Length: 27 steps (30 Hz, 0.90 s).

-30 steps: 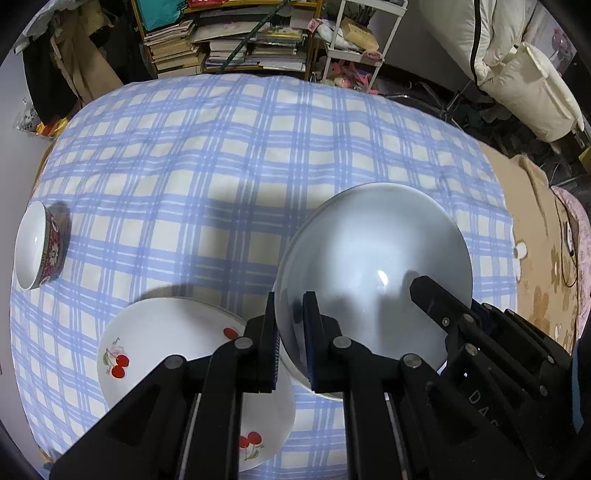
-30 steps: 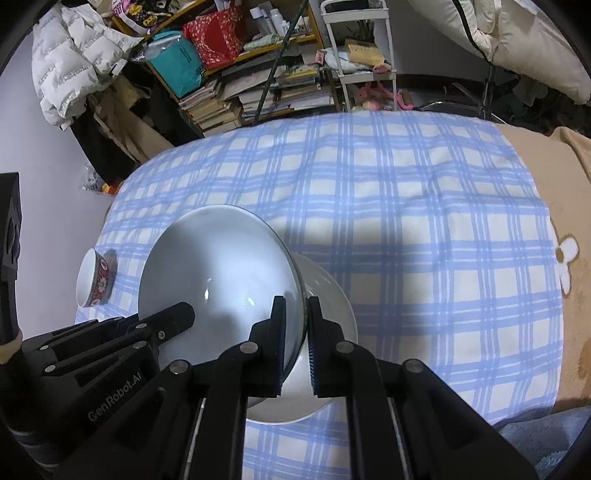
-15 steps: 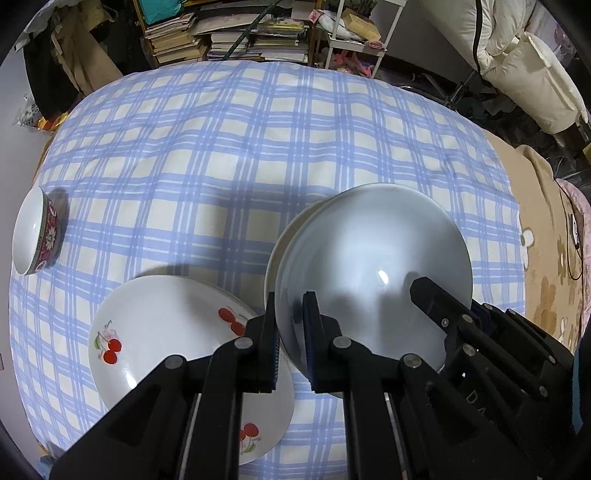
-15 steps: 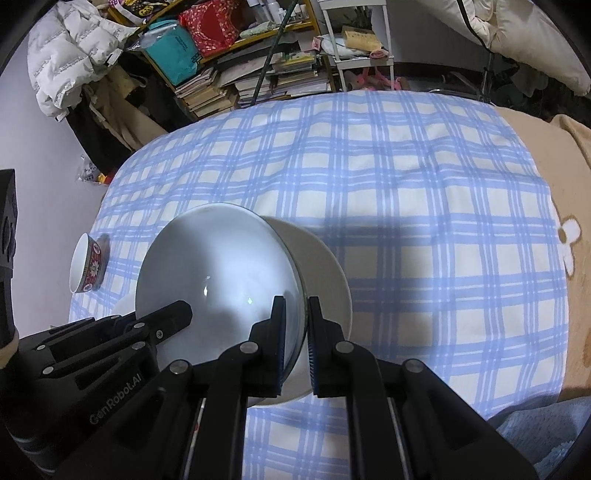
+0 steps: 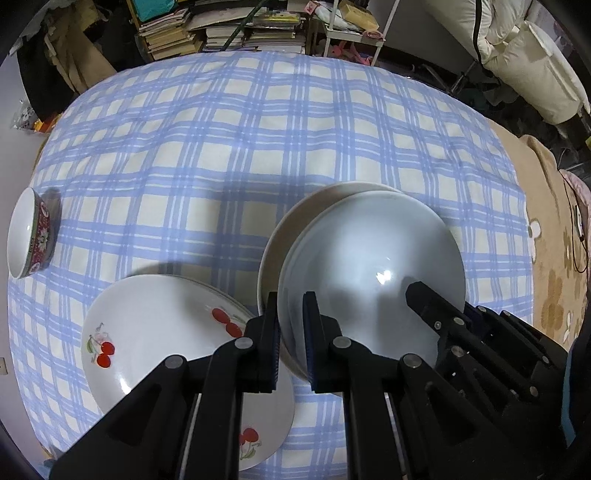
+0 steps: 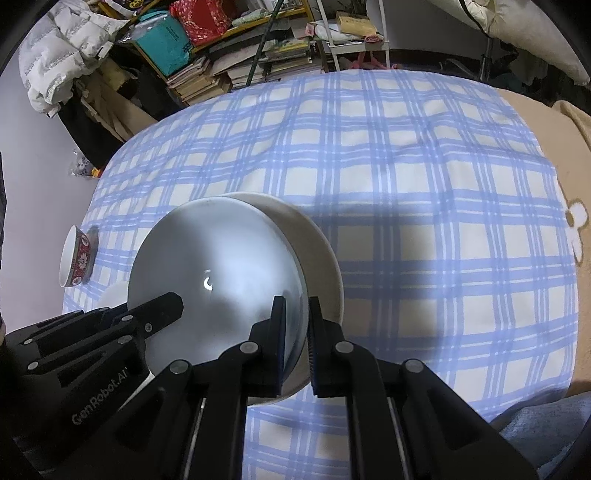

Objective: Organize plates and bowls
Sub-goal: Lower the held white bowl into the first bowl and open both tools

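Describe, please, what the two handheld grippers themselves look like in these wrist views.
Both the left gripper and the right gripper are matte black, angular linkages with round silver pivot pins. Each has two flat fingers lined with dark blue ribbed pads. The left gripper's side reads "GenRobot.AI" in pale lettering. No cables or sleeves show clearly.

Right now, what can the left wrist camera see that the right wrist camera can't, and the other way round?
Only the left wrist view shows the cherry plate in full, lying on the cloth beside the held bowl. Only the right wrist view shows the white puffy jacket, the teal bag and the red bag on the shelves. Both show the white bowl gripped at its rim by both grippers over a cream plate, the small red-patterned bowl and the blue checked cloth.
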{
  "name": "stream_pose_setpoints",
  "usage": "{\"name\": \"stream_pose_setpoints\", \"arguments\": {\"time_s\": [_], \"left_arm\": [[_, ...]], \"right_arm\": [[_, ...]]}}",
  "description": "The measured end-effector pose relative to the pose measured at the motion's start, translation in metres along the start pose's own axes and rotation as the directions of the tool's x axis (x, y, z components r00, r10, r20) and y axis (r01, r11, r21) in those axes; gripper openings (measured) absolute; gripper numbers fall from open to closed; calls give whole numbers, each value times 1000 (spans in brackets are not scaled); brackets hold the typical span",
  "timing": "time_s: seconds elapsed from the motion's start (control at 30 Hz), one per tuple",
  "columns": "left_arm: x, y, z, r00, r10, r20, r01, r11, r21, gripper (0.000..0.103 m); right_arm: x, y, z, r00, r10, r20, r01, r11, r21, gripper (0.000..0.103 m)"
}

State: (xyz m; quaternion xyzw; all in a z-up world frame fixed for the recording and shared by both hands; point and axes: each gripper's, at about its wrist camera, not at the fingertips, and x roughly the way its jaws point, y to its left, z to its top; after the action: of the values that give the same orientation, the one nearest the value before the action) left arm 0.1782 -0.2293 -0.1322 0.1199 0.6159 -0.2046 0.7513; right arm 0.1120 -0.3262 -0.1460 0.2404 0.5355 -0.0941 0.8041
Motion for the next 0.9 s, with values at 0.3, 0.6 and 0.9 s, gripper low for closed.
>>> {"name": "stream_pose_setpoints", "arguments": {"time_s": [0.3, 0.6, 0.9], "left_arm": [[2, -2, 3, 1000, 9, -1, -9, 1000, -9, 11], [-3, -12, 4, 996, 75, 38, -76, 997, 31, 11], [-24, -8, 2, 991, 107, 83, -110, 993, 32, 11]], "right_arm": [[0, -1, 1, 1000, -8, -7, 8, 1000, -14, 15], [-4, -8, 2, 1000, 3, -9, -3, 999, 37, 16], [-13, -9, -4, 999, 34, 0, -34, 995, 89, 28]]}}
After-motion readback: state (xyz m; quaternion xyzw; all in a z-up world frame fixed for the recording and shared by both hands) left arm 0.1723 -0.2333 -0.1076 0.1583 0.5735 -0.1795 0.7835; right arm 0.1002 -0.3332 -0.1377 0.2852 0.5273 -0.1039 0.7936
